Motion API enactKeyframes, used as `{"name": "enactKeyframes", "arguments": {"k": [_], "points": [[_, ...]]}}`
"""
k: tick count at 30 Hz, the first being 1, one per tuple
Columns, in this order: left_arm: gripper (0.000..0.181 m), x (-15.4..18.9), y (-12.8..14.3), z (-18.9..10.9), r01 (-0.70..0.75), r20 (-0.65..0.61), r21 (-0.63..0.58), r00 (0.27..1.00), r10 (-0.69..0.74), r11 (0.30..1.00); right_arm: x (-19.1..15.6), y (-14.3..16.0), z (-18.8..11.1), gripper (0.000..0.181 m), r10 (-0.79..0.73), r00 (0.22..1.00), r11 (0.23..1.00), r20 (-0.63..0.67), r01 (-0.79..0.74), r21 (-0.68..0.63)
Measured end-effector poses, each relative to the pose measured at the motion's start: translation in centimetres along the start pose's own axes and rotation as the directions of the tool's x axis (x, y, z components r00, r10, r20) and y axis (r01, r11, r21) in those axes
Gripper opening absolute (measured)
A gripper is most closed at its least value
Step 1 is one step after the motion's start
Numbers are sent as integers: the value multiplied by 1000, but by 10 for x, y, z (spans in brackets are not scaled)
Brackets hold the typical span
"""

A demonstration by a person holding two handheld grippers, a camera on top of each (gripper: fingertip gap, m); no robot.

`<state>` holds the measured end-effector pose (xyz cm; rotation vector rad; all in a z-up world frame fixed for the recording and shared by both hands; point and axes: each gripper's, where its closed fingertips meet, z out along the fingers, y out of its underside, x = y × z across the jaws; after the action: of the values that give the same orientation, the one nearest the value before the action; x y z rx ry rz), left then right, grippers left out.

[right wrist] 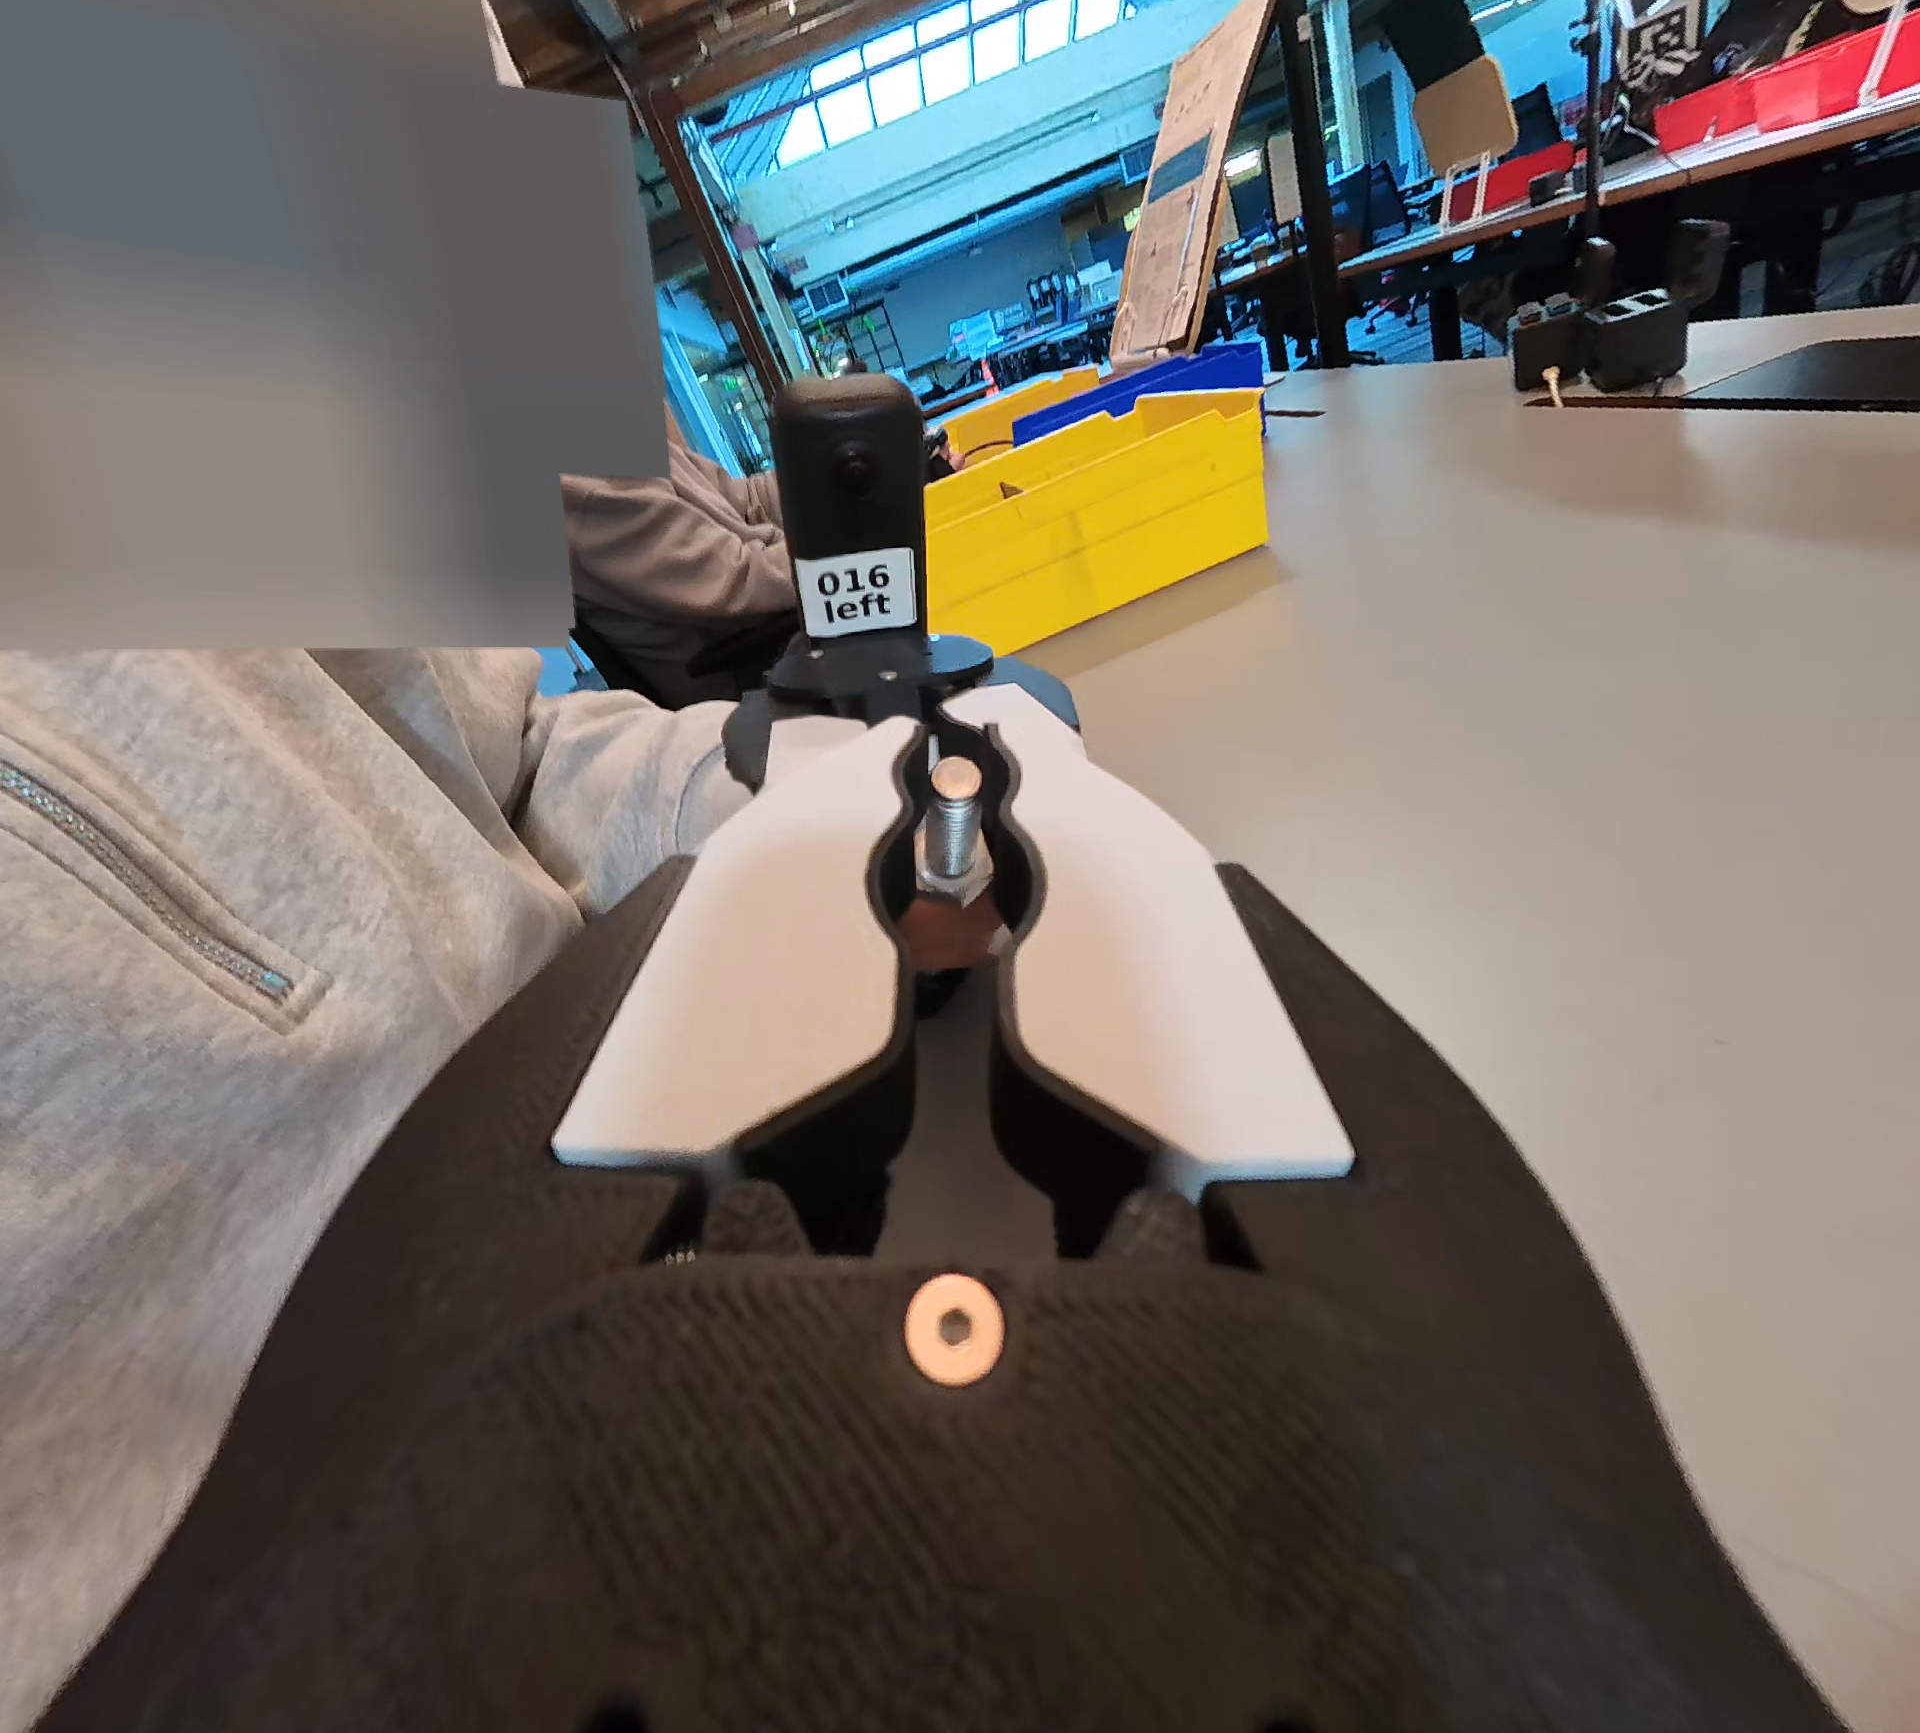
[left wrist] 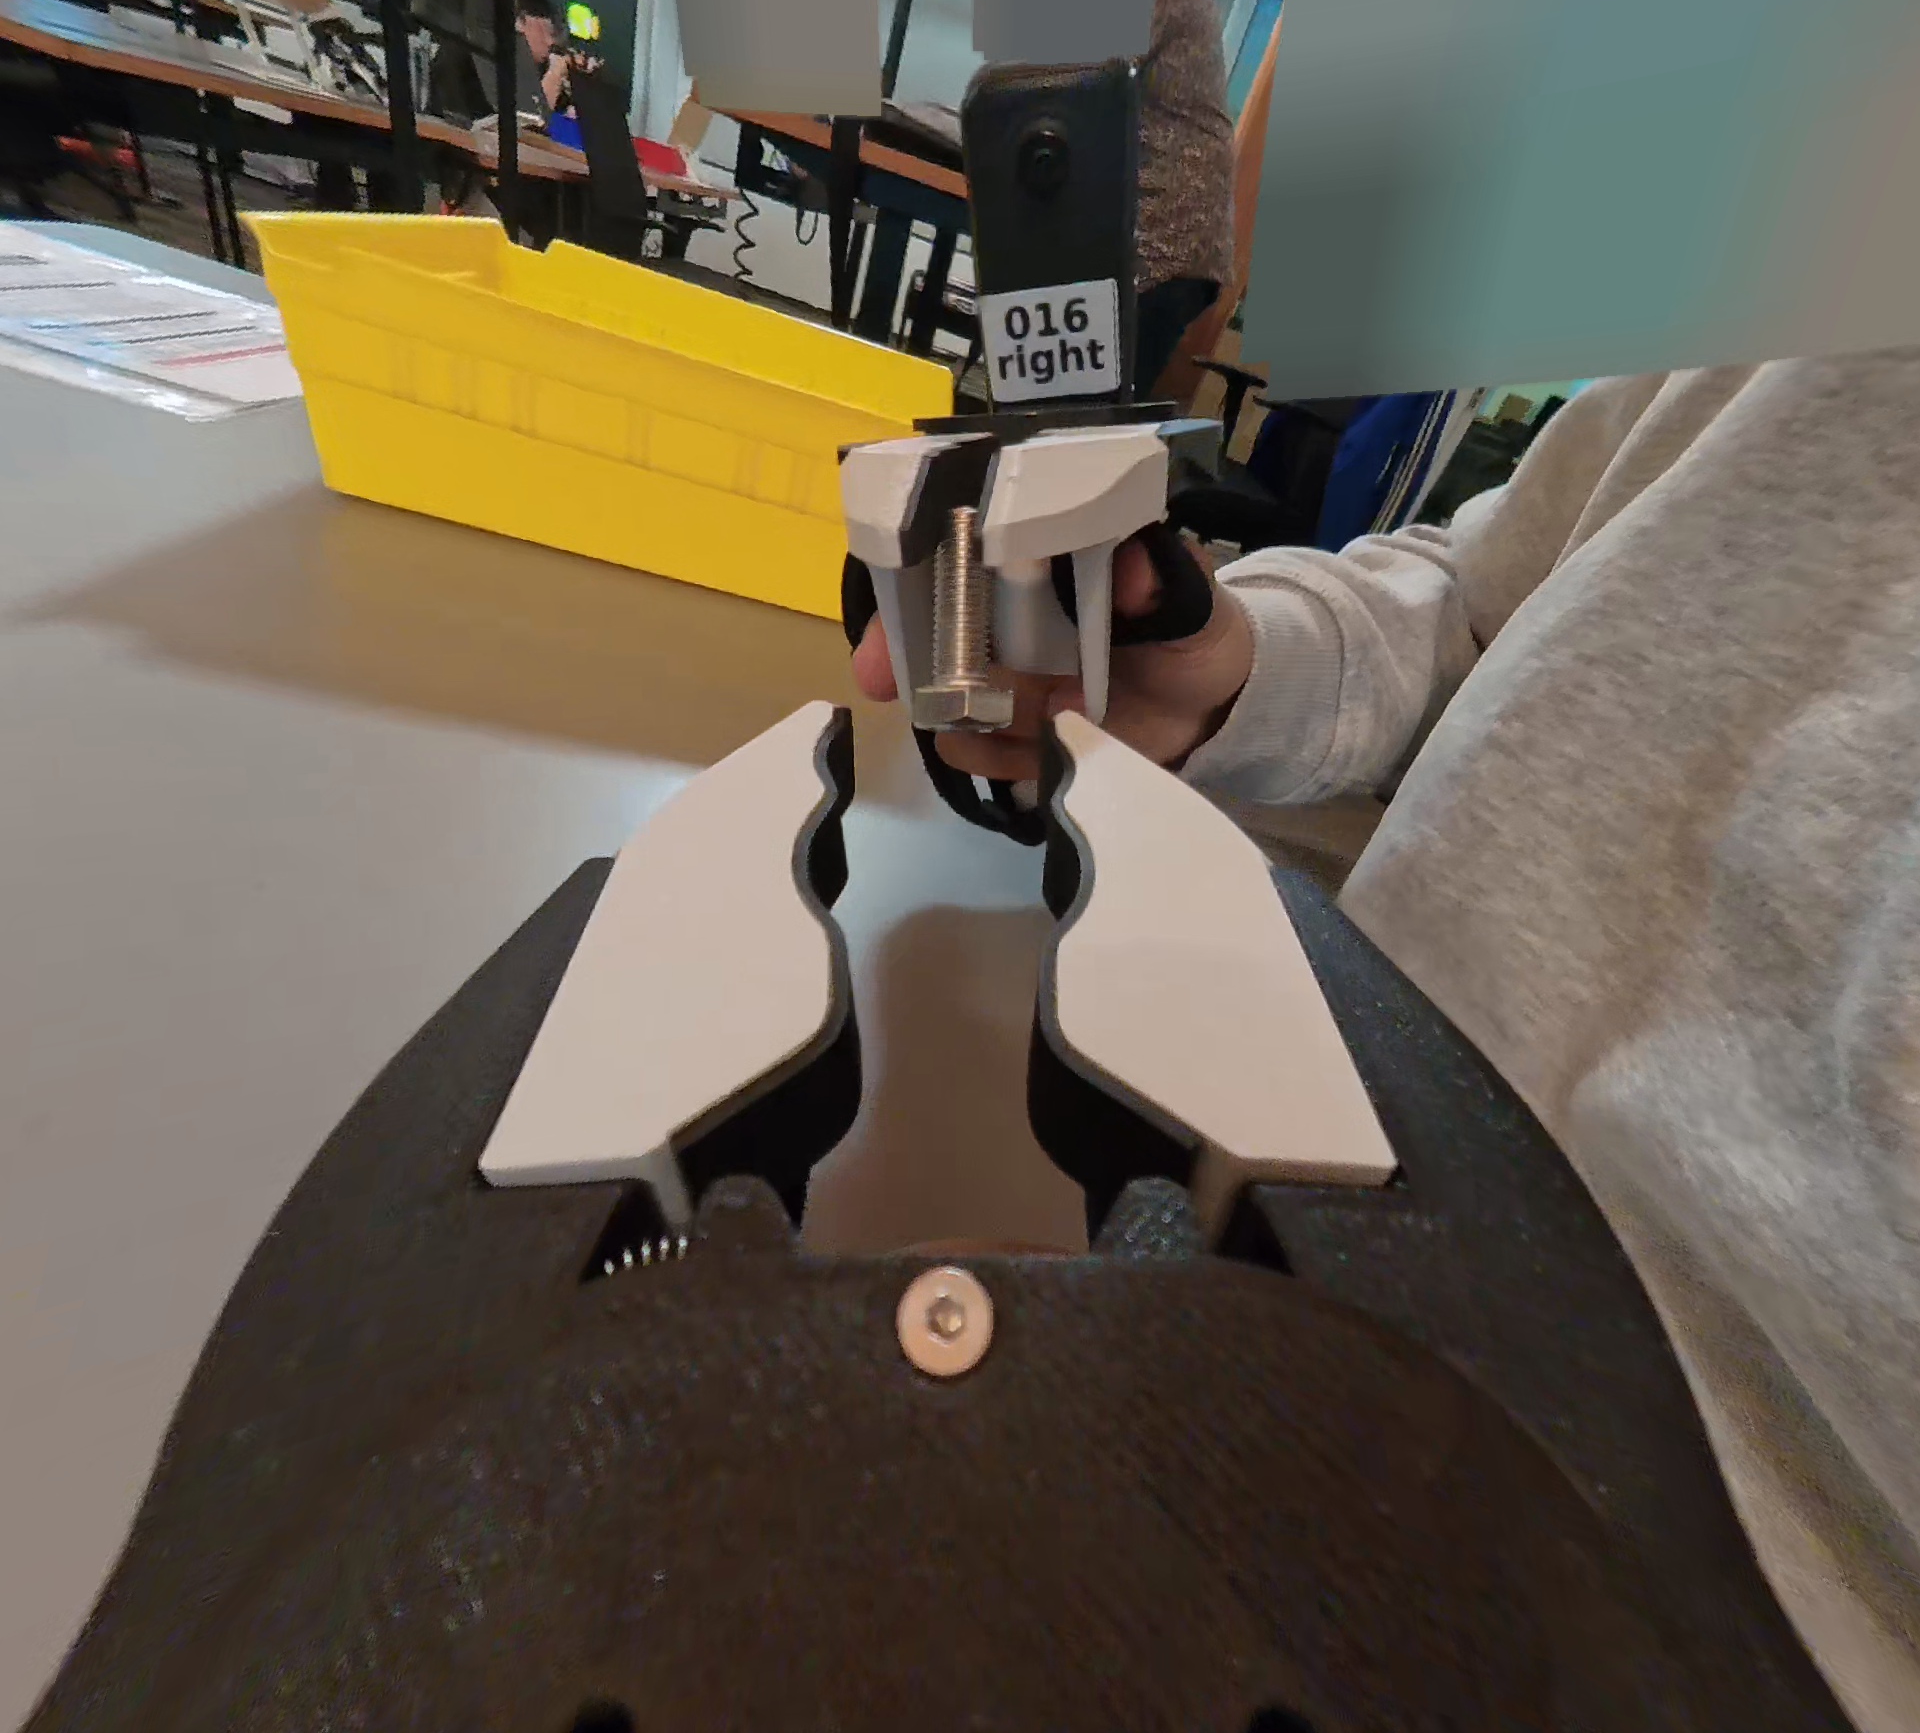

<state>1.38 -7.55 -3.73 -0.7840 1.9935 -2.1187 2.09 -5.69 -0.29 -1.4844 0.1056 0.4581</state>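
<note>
My right gripper (right wrist: 951, 748) is shut on a steel bolt (right wrist: 954, 816), whose threaded shank sits between the white fingers. In the left wrist view the right gripper (left wrist: 966, 520) faces me and holds the bolt (left wrist: 961, 623) upright, hex head down. My left gripper (left wrist: 945, 738) is open and empty. Its fingertips (left wrist: 821, 738) sit just below and either side of the bolt's head, not touching it. A hand (left wrist: 1164, 686) holds the right gripper above the grey table (left wrist: 312, 852).
A yellow bin (left wrist: 582, 405) stands on the table behind the grippers; it also shows in the right wrist view (right wrist: 1101, 530) with a blue bin (right wrist: 1143, 395) behind it. A person's grey sleeve (left wrist: 1558, 748) fills the right side. Black devices (right wrist: 1600, 343) sit far right.
</note>
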Motion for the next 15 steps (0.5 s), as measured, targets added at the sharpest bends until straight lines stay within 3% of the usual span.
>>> {"name": "enactKeyframes", "arguments": {"k": [15], "points": [[28,3,4,0,-47,-1,-40,999,47,998,-4,10,1,10,-62,997,993,35,65,-98]]}}
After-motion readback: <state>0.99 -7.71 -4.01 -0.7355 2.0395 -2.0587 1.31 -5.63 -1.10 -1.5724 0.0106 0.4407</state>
